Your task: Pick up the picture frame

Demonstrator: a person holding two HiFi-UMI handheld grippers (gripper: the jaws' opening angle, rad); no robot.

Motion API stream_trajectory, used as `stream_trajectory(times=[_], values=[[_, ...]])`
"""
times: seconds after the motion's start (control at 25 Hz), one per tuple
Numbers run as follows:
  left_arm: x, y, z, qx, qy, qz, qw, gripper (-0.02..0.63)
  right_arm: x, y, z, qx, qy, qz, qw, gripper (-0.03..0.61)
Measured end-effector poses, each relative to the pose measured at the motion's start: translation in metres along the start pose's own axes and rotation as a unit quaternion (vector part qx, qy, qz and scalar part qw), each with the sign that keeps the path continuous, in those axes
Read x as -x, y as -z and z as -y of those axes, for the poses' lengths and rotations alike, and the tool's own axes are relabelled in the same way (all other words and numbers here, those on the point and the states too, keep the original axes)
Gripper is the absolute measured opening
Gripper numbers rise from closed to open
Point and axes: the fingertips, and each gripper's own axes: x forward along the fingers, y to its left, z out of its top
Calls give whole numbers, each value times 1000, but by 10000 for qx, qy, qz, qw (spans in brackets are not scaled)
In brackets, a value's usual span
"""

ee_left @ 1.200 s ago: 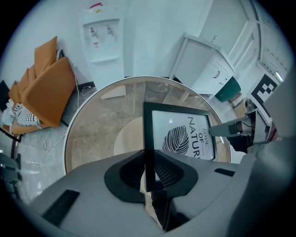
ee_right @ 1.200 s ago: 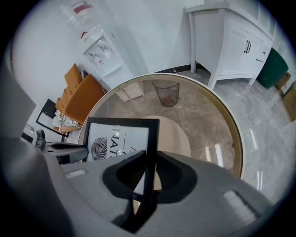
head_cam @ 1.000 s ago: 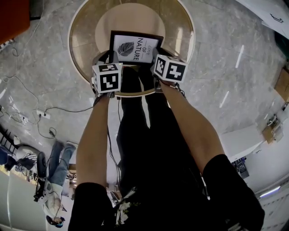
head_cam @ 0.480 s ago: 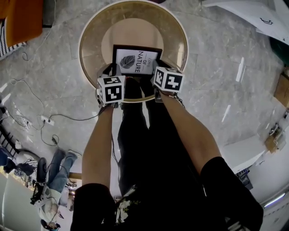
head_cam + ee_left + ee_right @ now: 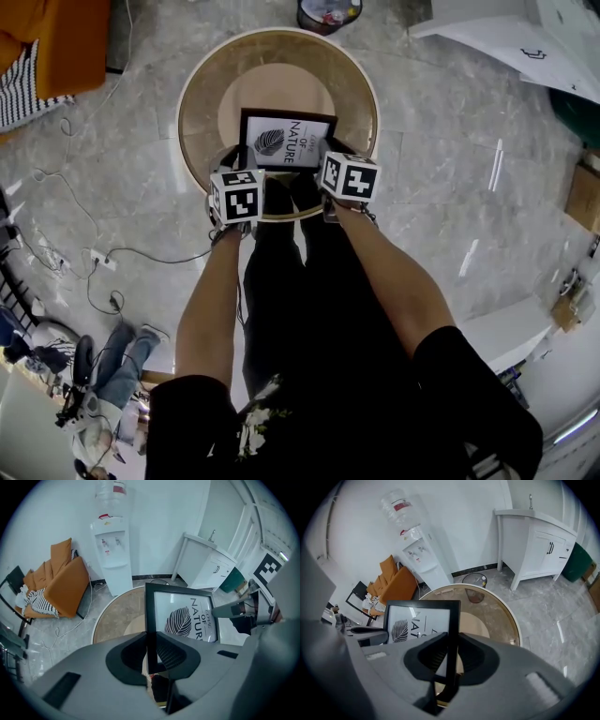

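Picture frame: where is it, asks the first observer.

In the upper middle of the head view, the second answers, over the centre of the round bench. The leaf print faces the camera. In the gripper views the bench top shows well behind it, so it looks to be hanging clear of the surface rather than resting on it.

And what carries it, going from the left?

The left hand-held gripper is clamped on the frame's left rail. The black bar runs straight up between its pads. The right hand-held gripper is clamped the same way on the right rail.

Why both, and why on the edges?

Probably because the rails are the only thin parts the jaws can close around. A grip on each side would stop the flat panel from swinging or tipping, and the pads stay off the glass.

Any worry?

Both grips sit at the lower ends of the rails, so most of the frame reaches beyond them. If either pad slipped, the far edge would likely drop first.
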Motion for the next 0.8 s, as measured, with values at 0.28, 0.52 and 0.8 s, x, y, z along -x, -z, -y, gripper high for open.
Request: stream_trajectory(times=[0.28,0.52,0.8], values=[[33,-20,8,-10,-55,265,9996,75,33,-19,-8,112,-59,262,9996,64],[67,-38,12,-15,-164,614,9980,75,64,-44,-22,391,-171,597,9973,64],[109,-70,14,-63,-329,1072,9937,75,103,-75,-38,583,-262,1112,9917,64]])
